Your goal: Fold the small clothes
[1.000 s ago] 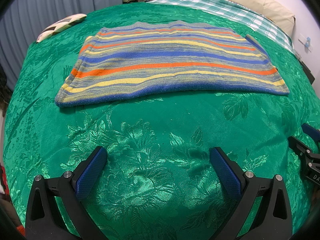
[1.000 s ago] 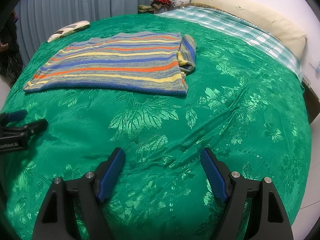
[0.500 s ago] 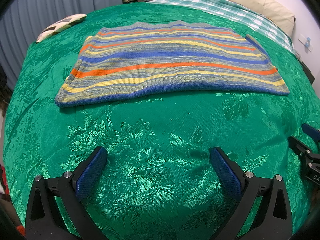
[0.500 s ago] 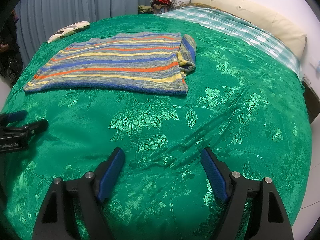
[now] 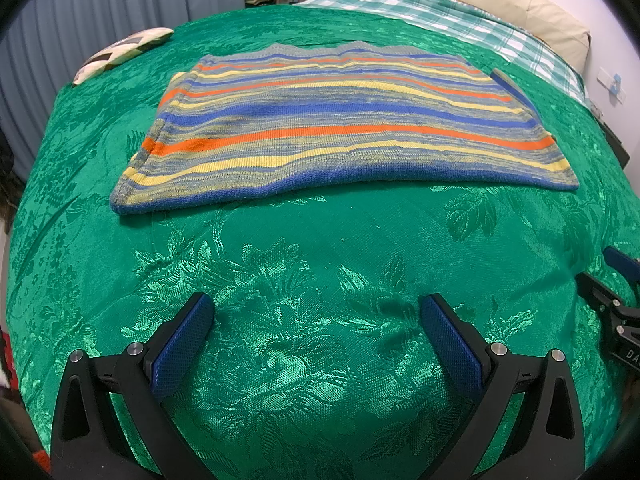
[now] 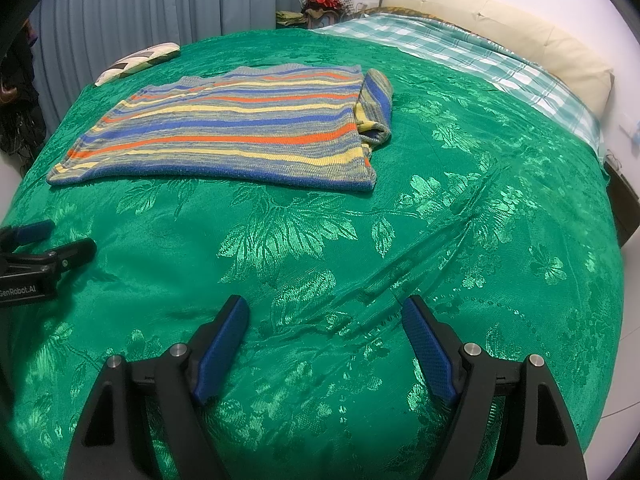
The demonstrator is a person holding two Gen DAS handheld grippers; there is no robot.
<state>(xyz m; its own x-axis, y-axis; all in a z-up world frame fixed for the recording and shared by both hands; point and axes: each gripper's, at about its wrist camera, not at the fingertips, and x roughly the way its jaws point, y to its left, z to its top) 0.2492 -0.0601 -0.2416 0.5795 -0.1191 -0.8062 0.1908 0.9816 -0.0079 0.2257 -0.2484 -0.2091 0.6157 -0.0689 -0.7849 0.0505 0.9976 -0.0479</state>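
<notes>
- Where the frames end, parts go missing: only the finger ends of the right gripper (image 5: 618, 280) show at the right edge of the left wrist view, and only the tips and a lettered body of the left gripper (image 6: 60, 240) at the left edge of the right wrist view.
- The heap of things (image 6: 326, 0) at the far end of the bed is too small to make out.
- The striped sweater (image 5: 340, 128) lies flat on the green bedspread (image 5: 320, 340), well beyond both grippers, its blue hem toward them.
- Around it: a patterned cushion (image 5: 120, 50) at the far left edge of the bed, a green-checked sheet (image 6: 460, 52) and a cream headboard (image 6: 500, 36) to the right, grey curtains (image 6: 160, 8) behind.
- Nothing lies between the grippers and the sweater.
- Each wrist view shows its own gripper's jaws spread wide over bare bedspread, pinching nothing: left (image 5: 316, 312), right (image 6: 326, 312).
- The right wrist view alone shows a sleeve (image 6: 374, 108) bunched beside the sweater's right edge and creases (image 6: 420, 272) in the bedspread; in the left wrist view that sleeve is only a thin blue sliver.
</notes>
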